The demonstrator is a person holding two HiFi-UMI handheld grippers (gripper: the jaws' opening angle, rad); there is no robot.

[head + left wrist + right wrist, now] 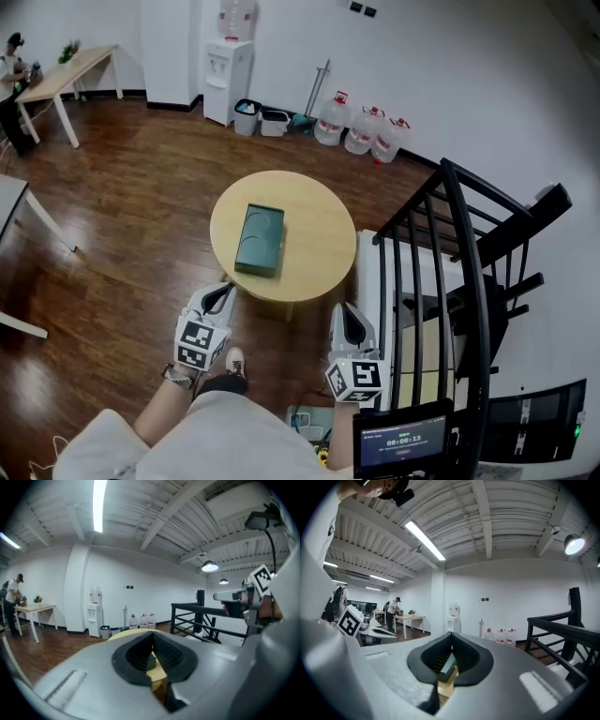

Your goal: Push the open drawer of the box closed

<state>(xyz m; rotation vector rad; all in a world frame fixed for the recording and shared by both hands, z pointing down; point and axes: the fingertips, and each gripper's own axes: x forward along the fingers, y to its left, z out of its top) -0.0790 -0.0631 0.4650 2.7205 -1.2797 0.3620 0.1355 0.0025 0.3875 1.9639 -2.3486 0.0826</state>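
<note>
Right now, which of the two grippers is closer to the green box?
The left gripper, at the table edge near the green box; the right gripper is farther off, by the black railing.

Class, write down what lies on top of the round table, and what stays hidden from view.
Only a dark green box lies on the round wooden table. The box's solid top covers whatever is inside it.
</note>
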